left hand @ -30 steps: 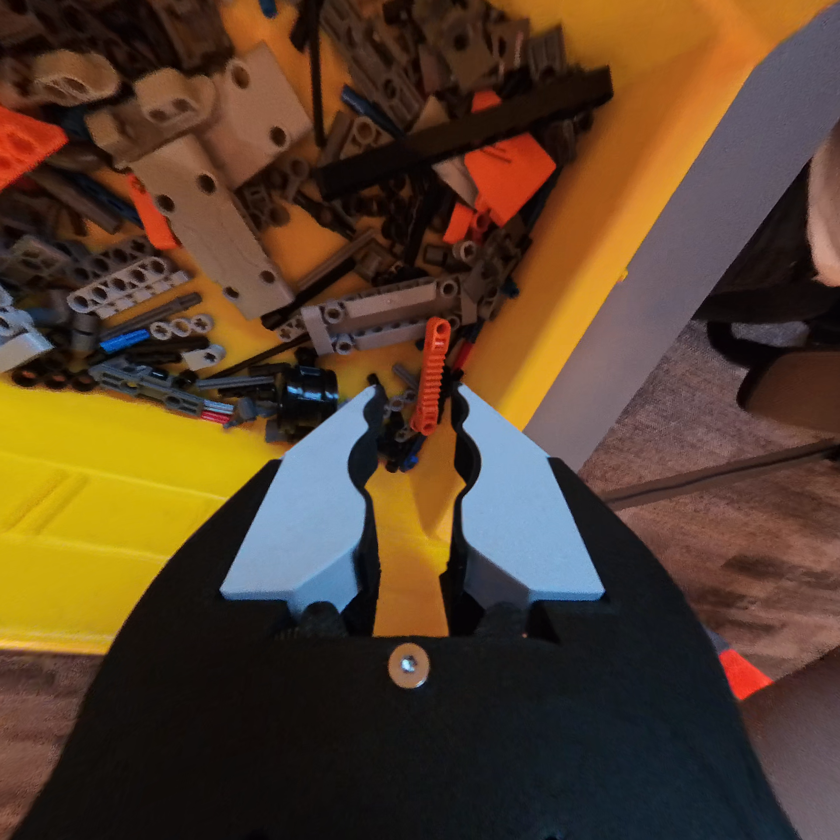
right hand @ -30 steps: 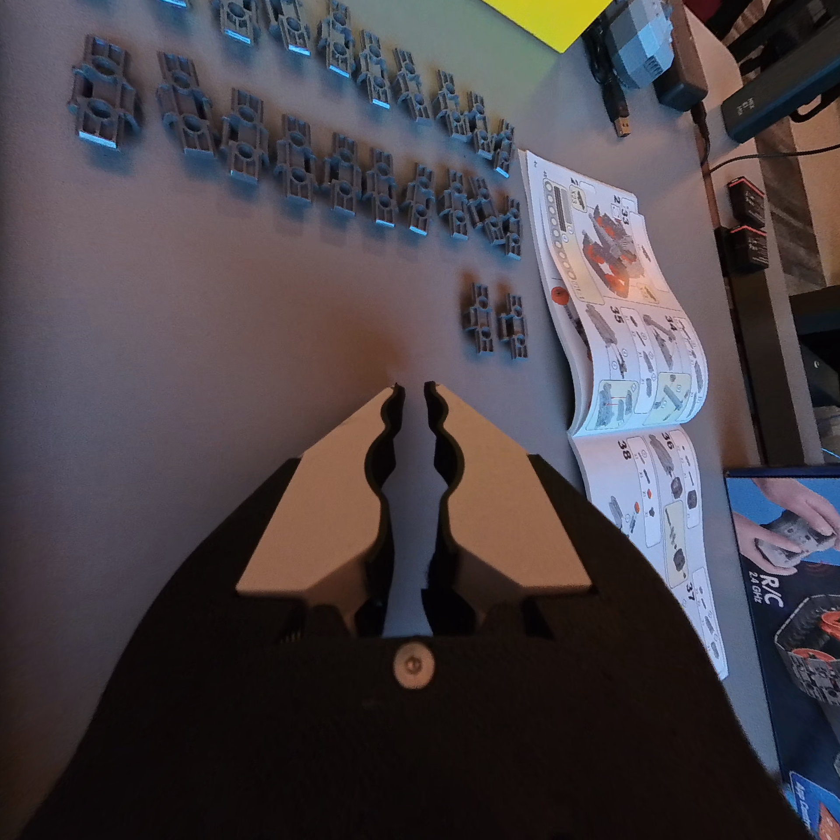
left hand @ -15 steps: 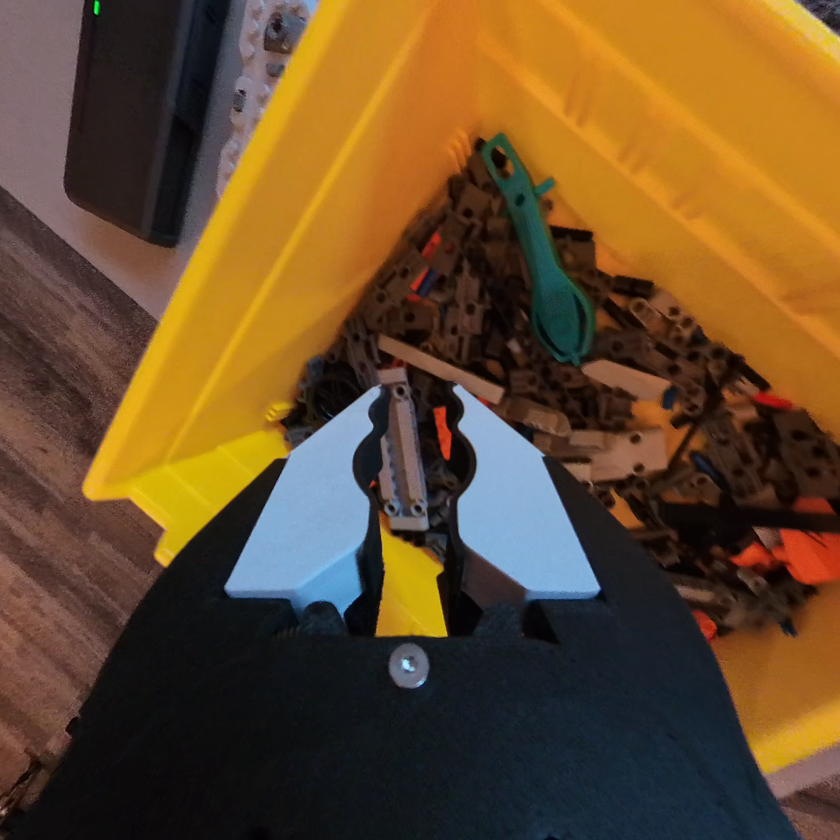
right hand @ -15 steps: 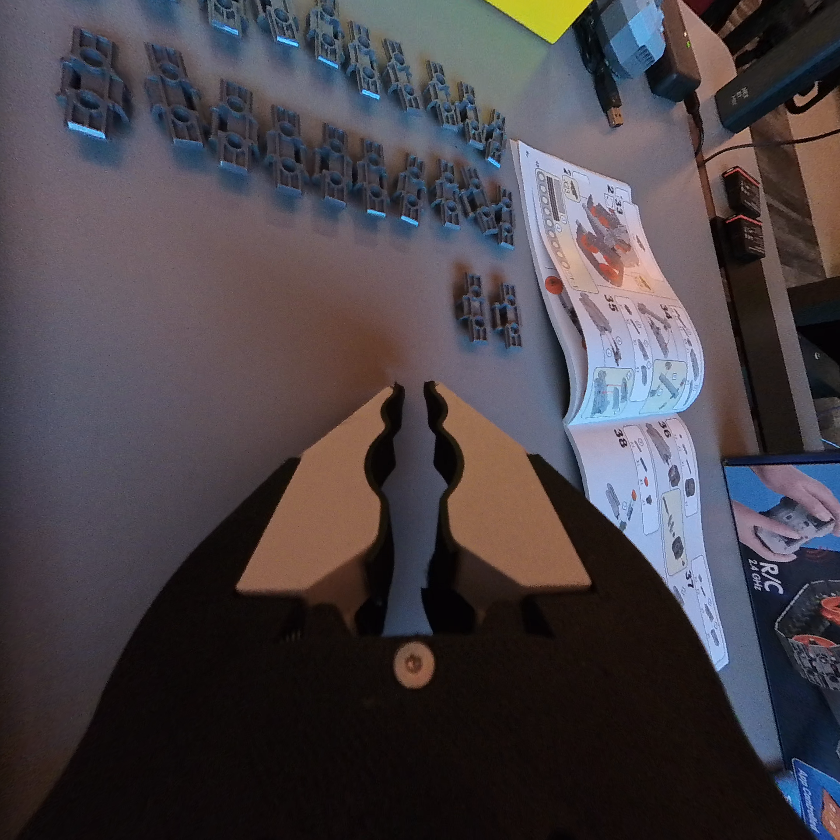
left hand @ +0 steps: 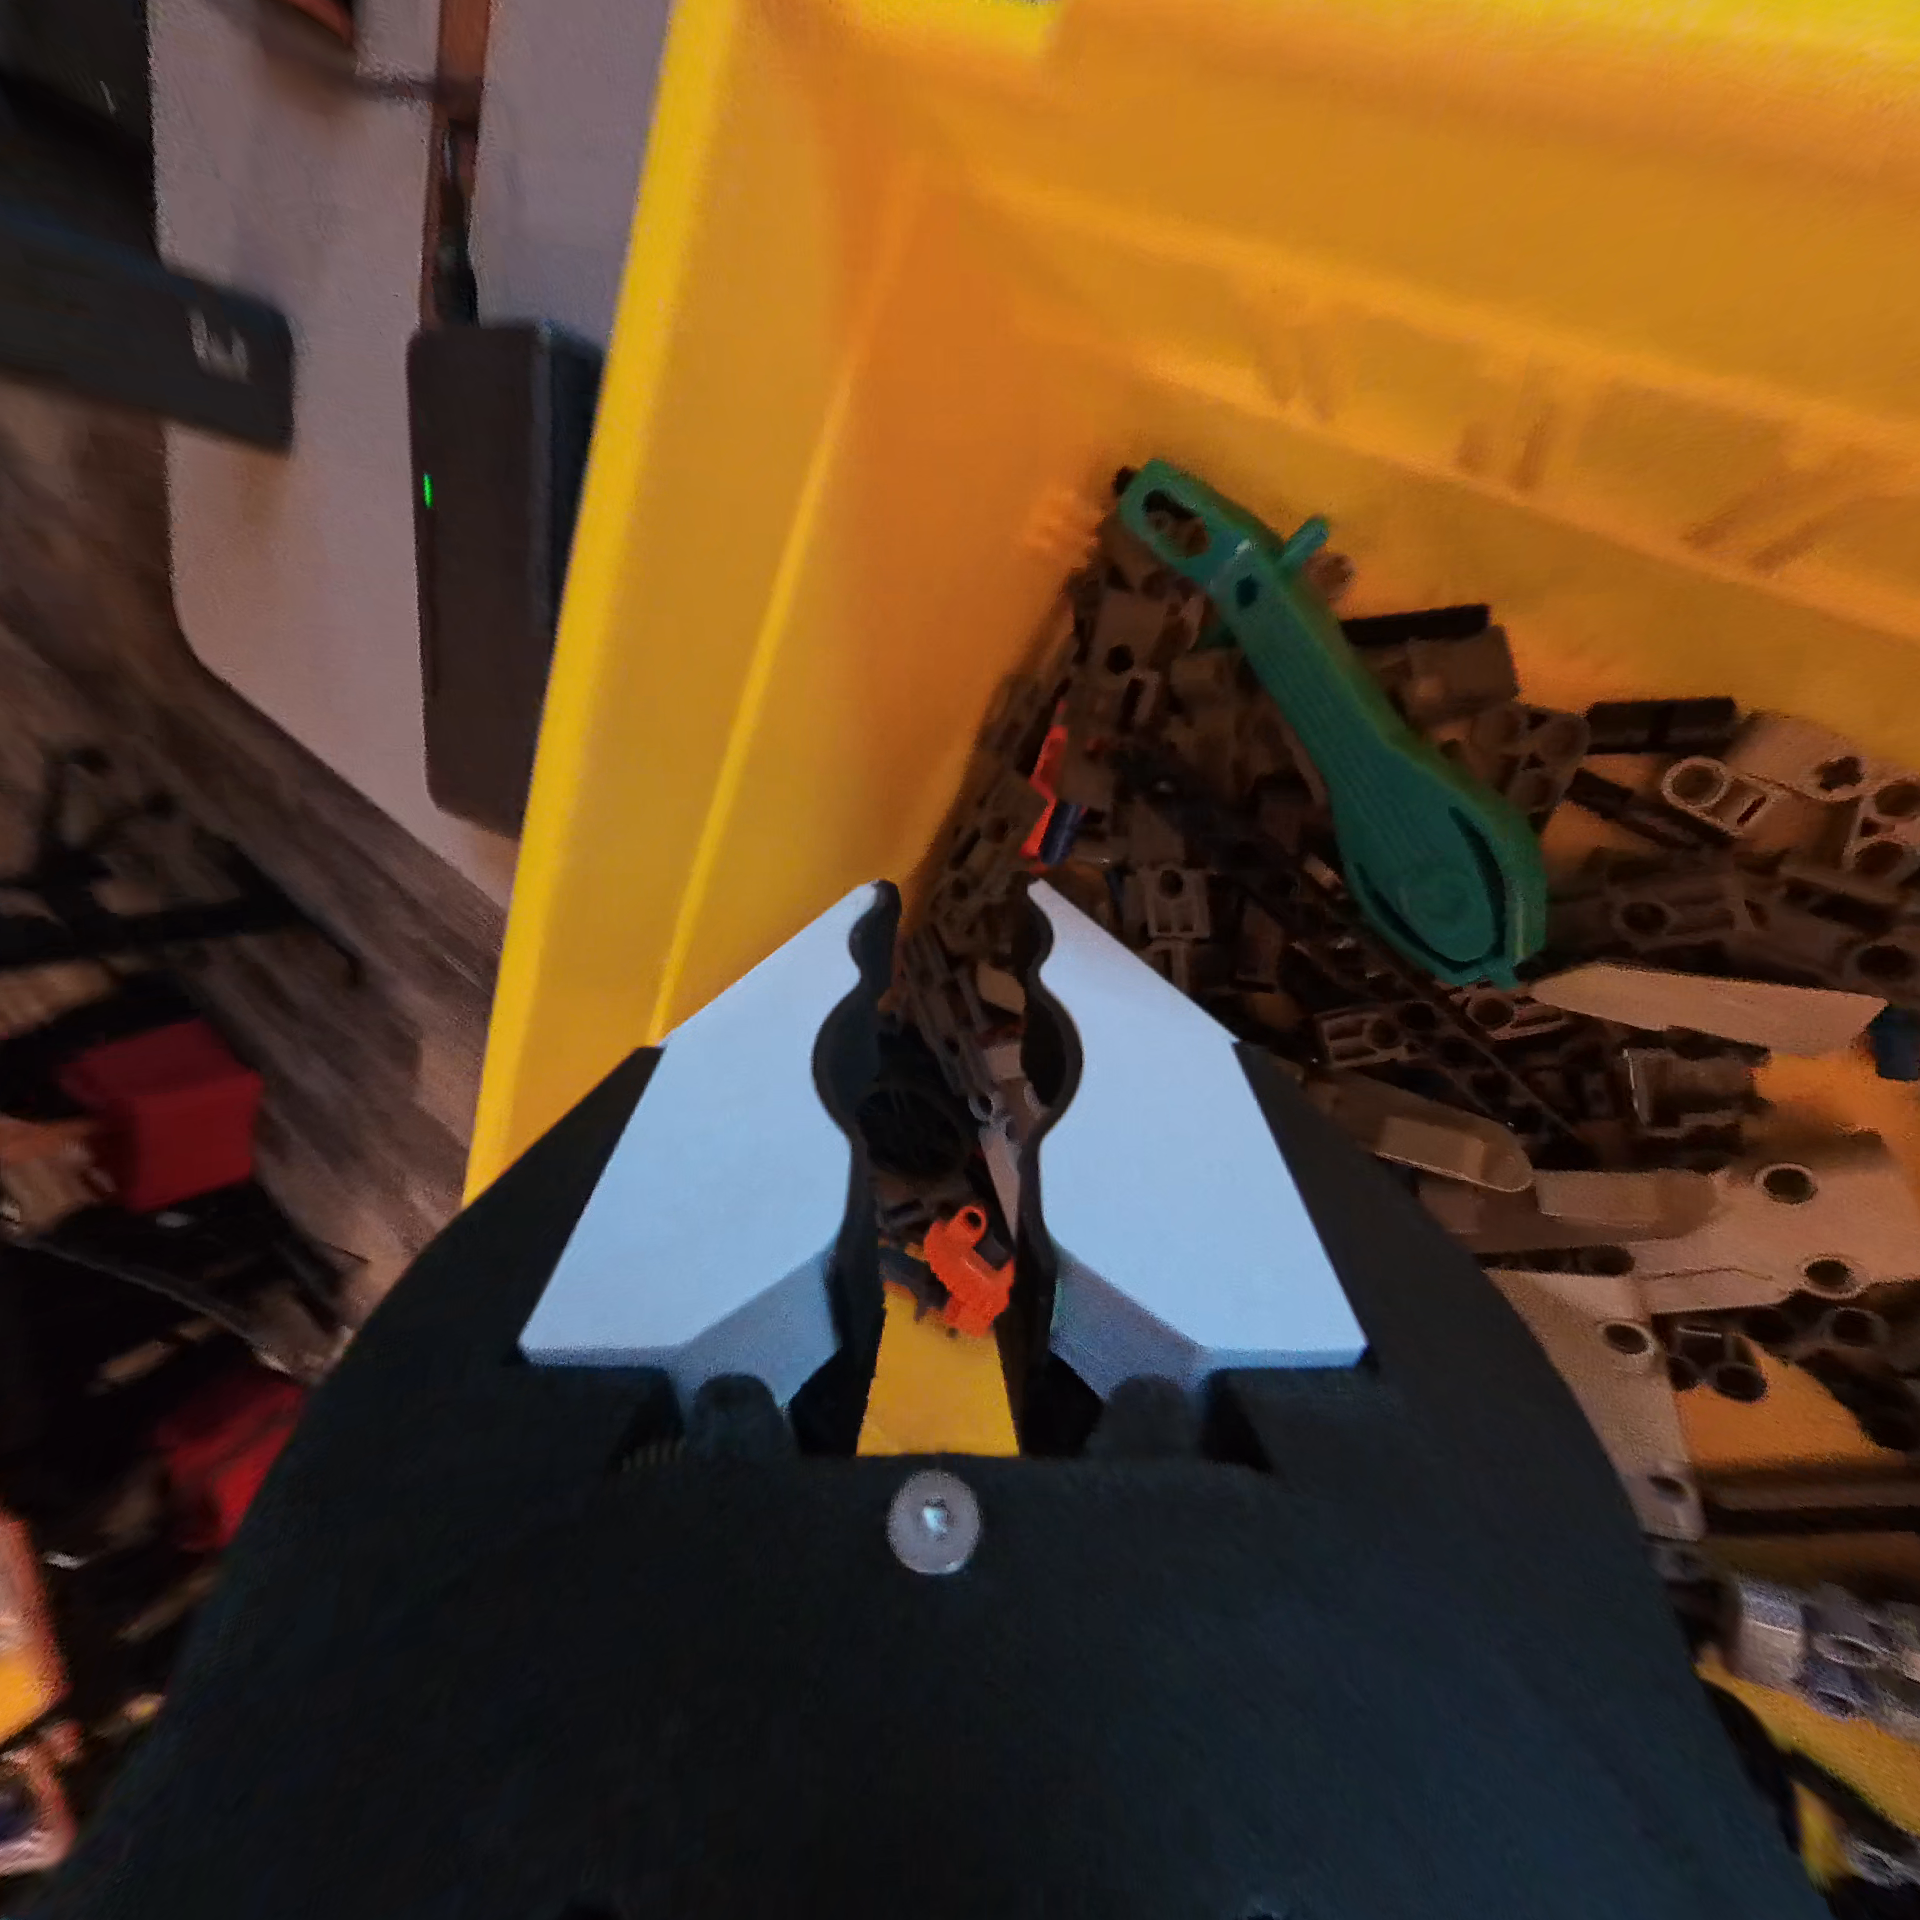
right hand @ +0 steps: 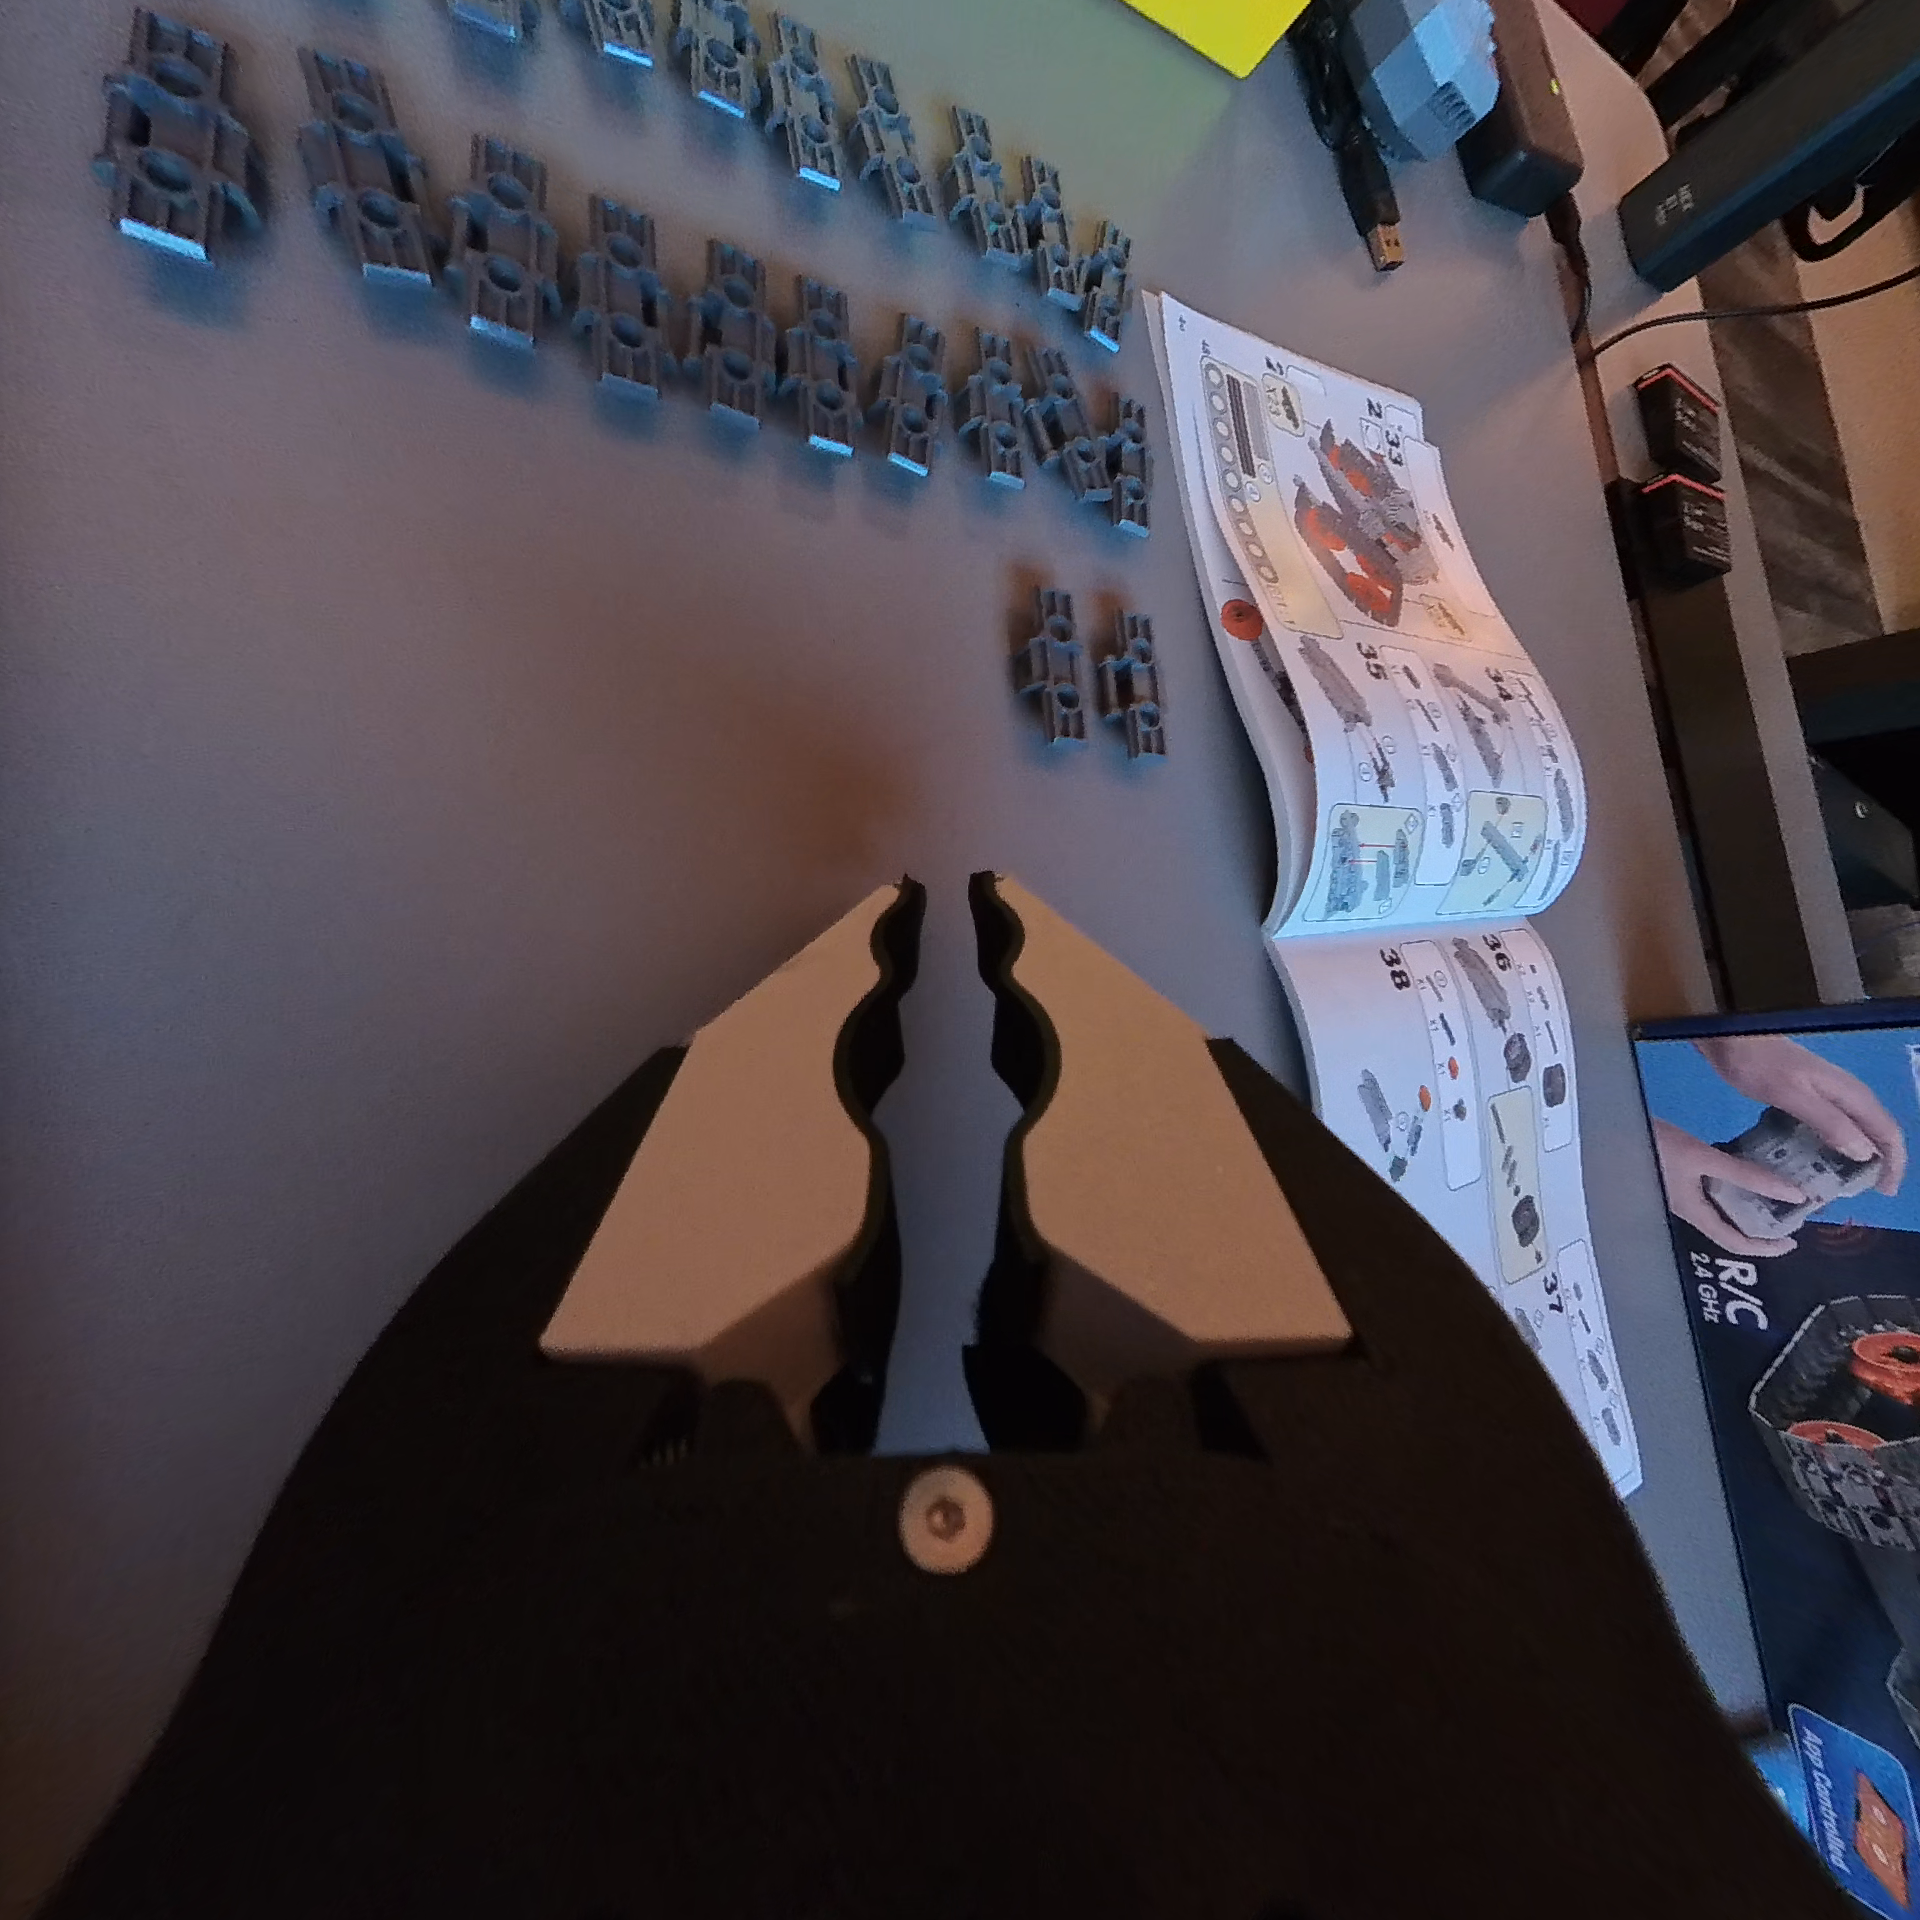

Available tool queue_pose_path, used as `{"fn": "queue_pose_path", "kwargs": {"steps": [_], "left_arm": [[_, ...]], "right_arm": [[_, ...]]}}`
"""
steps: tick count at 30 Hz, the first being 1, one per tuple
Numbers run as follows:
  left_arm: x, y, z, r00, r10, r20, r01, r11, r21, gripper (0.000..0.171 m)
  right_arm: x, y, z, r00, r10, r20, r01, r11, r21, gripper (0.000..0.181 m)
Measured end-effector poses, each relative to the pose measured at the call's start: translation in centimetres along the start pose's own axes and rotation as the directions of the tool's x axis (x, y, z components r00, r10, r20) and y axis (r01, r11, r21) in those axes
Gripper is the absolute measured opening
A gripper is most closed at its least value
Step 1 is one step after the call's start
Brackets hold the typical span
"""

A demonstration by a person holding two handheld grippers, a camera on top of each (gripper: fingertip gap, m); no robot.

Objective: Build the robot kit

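the yellow bin [left hand: 1351,260] fills the upper right of the left wrist view, its corner wall running down the middle of the frame, and a pile of parts [left hand: 1351,1039] — dark grey, tan and black pieces with a few orange ones — lies heaped against that corner. the left gripper [left hand: 956,904] points into the near edge of the pile, fingers a little apart with nothing pinched; parts show through the gap, and whether the tips touch them cannot be told. a green tool [left hand: 1382,790] lies on the pile up and to the right of the tips, its long axis slanting from upper left to lower right, round end nearest the lower right. a small orange piece [left hand: 966,1268] shows low in the gap, near the finger roots. a black box [left hand: 488,582] with a green light stands outside the bin at left. in the right wrist view the right gripper [right hand: 940,883] hangs over a bare patch of the grey table [right hand: 416,779], fingers narrowly parted and empty. rows of grey links [right hand: 675,301] stretch across the top of the frame, well apart from the tips; a pair of links [right hand: 1091,675] sits nearer, up and to the right — the closest parts to this gripper. an open booklet [right hand: 1403,779] lies at right, a blue box [right hand: 1818,1351] at the lower right edge.
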State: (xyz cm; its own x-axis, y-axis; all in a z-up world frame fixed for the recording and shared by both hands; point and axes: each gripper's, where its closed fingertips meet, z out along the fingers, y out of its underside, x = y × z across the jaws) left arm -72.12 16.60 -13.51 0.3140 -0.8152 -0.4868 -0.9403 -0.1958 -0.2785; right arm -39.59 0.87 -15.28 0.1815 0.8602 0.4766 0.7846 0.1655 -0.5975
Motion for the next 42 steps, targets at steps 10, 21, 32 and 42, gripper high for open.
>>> {"fn": "queue_pose_path", "kwargs": {"steps": [10,21,32,42], "left_arm": [[1.1,0.1,1.2,0.998,0.034,-0.061,-0.036,0.999,-0.033,0.006],[0.2,-0.5,-3.4,0.991,-0.131,-0.003,0.131,0.989,0.068,0.002],[12.6,-13.8,-16.8,0.995,-0.077,-0.062,0.098,0.847,0.522,0.002],[21.1,-23.1,-7.8,0.944,0.32,-0.08,-0.286,0.916,0.282,0.002]], "right_arm": [[-0.3,0.0,-0.4,0.999,-0.045,-0.012,0.045,0.999,-0.011,0.009],[-0.9,-0.7,-1.0,0.994,-0.106,-0.02,0.106,0.994,-0.005,0.009],[-0.5,-1.6,-2.0,0.99,-0.125,-0.067,0.125,0.992,-0.001,0.009],[1.1,1.8,-2.4,0.989,-0.114,-0.098,0.103,0.989,-0.104,0.01]]}}
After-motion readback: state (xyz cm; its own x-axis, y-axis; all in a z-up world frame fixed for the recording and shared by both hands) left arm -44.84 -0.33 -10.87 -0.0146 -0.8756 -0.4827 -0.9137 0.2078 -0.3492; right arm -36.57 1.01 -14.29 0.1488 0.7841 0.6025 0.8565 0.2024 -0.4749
